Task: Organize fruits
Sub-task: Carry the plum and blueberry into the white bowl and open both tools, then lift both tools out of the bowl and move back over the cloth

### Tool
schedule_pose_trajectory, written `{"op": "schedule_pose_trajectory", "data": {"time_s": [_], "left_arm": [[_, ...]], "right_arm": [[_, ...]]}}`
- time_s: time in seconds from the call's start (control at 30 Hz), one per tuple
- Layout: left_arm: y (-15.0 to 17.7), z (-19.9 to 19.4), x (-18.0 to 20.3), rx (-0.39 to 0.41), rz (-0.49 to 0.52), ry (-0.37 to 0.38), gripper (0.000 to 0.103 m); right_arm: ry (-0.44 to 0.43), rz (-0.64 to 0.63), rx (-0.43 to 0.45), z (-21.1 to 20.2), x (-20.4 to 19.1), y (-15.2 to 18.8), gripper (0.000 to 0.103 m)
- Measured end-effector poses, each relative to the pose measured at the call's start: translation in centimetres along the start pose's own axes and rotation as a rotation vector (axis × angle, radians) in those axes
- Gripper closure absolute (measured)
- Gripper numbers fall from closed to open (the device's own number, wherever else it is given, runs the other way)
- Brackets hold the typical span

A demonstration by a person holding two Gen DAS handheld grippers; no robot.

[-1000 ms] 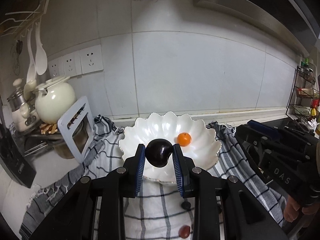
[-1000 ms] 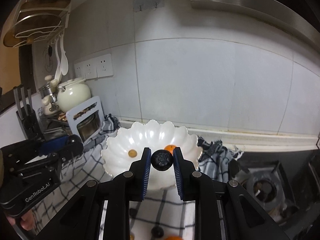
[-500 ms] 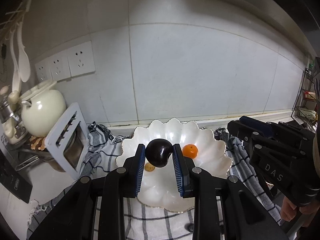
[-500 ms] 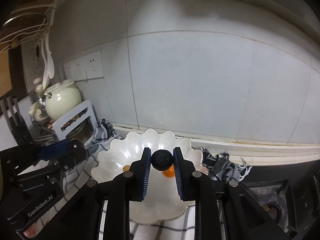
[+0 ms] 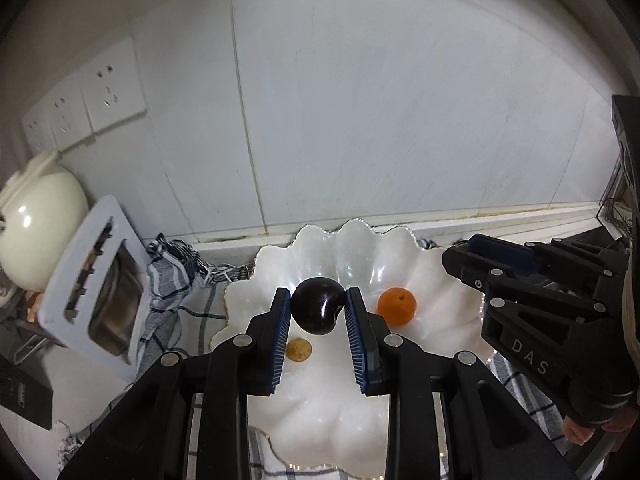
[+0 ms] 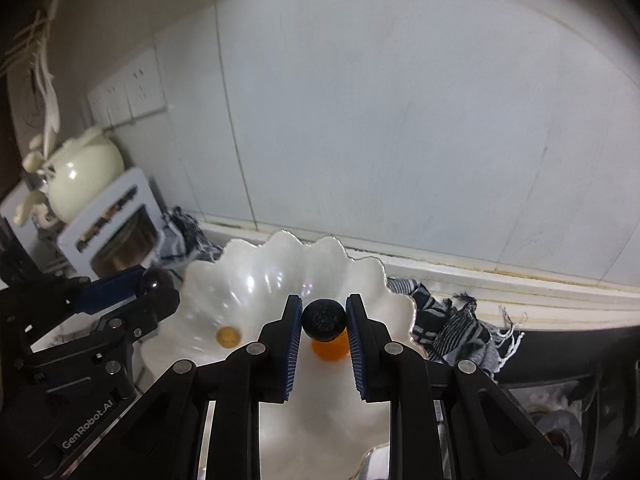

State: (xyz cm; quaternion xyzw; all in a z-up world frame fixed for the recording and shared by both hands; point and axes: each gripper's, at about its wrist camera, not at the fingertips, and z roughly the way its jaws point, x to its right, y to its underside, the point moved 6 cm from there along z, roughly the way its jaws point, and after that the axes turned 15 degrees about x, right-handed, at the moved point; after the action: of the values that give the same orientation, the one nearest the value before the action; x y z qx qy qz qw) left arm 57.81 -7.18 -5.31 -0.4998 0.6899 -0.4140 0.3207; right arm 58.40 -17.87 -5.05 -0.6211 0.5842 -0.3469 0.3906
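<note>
My left gripper (image 5: 318,308) is shut on a dark purple plum (image 5: 316,311) and hovers over the white scalloped bowl (image 5: 440,344). In that bowl lie an orange tangerine (image 5: 397,306) and a small yellow-brown fruit (image 5: 298,350). The right gripper (image 6: 323,316) is shut on a small dark wrinkled fruit (image 6: 323,319) above the same bowl (image 6: 248,280), with the tangerine (image 6: 328,350) just under it and the small yellow fruit (image 6: 228,336) to the left. Each gripper shows in the other's view: the right one (image 5: 476,252) at the bowl's right rim, the left one (image 6: 148,284) at its left rim, still holding the plum (image 6: 154,278).
A checked cloth (image 5: 172,280) lies under the bowl. A white rack (image 5: 92,292) with a metal pot and a cream teapot (image 5: 36,220) stand at the left. The tiled wall (image 5: 360,120) rises right behind the bowl. A dark stove top (image 6: 560,400) lies at the right.
Both grippers have moved forward over the bowl with their fruits still held. The bowl and wall now fill more of each view, and the small yellow fruit has come into sight.
</note>
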Motion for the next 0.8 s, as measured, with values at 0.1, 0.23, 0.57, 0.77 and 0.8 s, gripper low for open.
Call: {"op": "schedule_pose_trajectory", "data": {"time_s": [0.1, 0.23, 0.57, 0.77, 0.8], "left_arm": [[0.4, 1.6, 0.0, -0.029, 0.002, -0.003, 0.075], [0.8, 3.3, -0.1, -0.072, 0.000, 0.006, 0.075], [1.0, 4.7, -0.3, -0.098, 0.011, -0.007, 0.061], [0.9, 3.8, -0.8, -0.083, 0.021, -0.030, 0.048], [0.9, 3.4, -0.8, -0.077, 0.024, -0.033, 0.048]], "right_arm": [[0.010, -0.012, -0.034, 1.7, 0.3, 0.3, 0.079], [0.011, -0.003, -0.083, 3.8, 0.7, 0.8, 0.079], [0.024, 0.052, -0.134, 5.7, 1.7, 1.5, 0.062], [0.037, 0.028, -0.123, 4.5, 1.6, 1.6, 0.062], [0.042, 0.022, -0.116, 4.0, 1.6, 1.6, 0.062]]}}
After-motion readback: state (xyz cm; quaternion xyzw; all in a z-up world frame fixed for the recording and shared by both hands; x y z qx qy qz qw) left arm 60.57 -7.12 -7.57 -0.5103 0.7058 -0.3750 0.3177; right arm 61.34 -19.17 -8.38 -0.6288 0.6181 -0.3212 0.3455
